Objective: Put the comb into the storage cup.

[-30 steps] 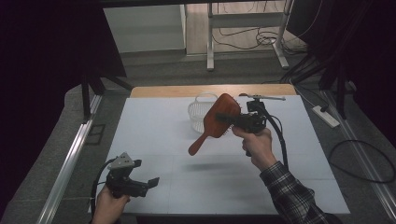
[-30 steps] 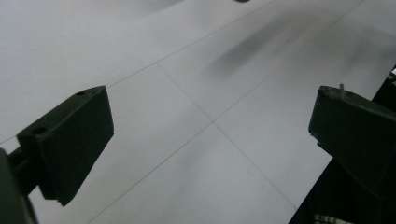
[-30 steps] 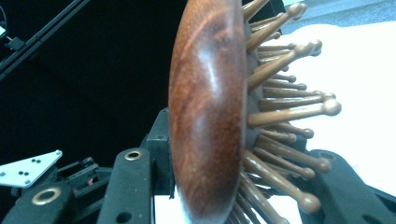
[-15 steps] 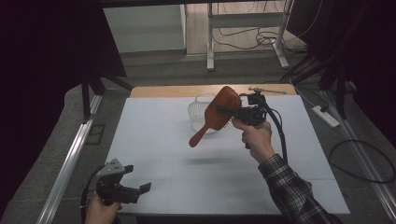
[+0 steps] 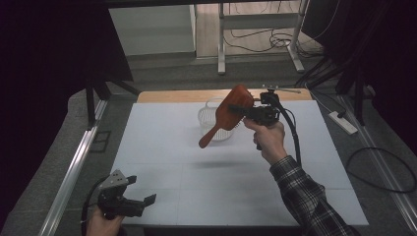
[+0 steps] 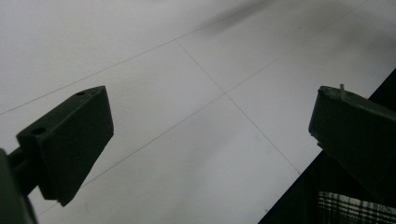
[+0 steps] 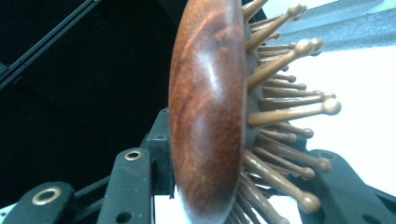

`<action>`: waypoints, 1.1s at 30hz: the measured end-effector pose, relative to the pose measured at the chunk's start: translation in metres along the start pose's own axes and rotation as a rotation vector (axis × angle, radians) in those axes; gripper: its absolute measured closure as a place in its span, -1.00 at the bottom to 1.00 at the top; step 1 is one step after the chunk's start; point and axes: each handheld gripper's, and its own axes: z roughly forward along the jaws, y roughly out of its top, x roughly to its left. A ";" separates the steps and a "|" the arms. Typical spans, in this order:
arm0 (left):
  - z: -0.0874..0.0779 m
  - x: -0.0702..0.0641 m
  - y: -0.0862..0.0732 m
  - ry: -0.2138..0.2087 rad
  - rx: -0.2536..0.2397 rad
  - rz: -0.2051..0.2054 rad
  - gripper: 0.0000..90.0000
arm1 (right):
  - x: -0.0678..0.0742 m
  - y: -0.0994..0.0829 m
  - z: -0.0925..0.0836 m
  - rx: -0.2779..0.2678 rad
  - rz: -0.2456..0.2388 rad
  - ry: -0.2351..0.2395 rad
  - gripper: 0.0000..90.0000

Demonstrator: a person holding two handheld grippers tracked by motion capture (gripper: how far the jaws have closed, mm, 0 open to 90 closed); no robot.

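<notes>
A reddish-brown wooden hairbrush (image 5: 230, 111) hangs in the air above the far middle of the white table (image 5: 162, 147). Its handle slants down to the left. My right gripper (image 5: 246, 111) is shut on the brush's head. In the right gripper view the hairbrush (image 7: 208, 107) stands edge-on between the fingers (image 7: 130, 186), its wooden pins pointing right. A white wire basket (image 5: 208, 118) sits on the table just behind and below the brush. At the near left corner my left gripper (image 5: 146, 201) is open. In the left gripper view it (image 6: 210, 126) has bare table between its jaws.
A wooden strip (image 5: 172, 96) runs along the table's far edge. A metal rail (image 5: 74, 167) lies along the left side. A power strip (image 5: 344, 123) and cables lie on the floor at the right. A plaid sleeve (image 5: 305, 196) reaches in from the bottom right.
My right hand has carried the hairbrush a little up and farther away, over the basket. My left gripper has drawn back toward the near left corner.
</notes>
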 end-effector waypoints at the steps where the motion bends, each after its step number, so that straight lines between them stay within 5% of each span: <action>1: 0.000 0.000 0.000 0.002 0.000 0.001 -0.98 | 0.000 0.001 0.000 -0.002 0.001 -0.001 0.20; 33: 0.000 0.000 -0.001 0.000 0.007 -0.003 -0.99 | -0.010 0.038 0.012 -0.057 0.009 -0.061 0.20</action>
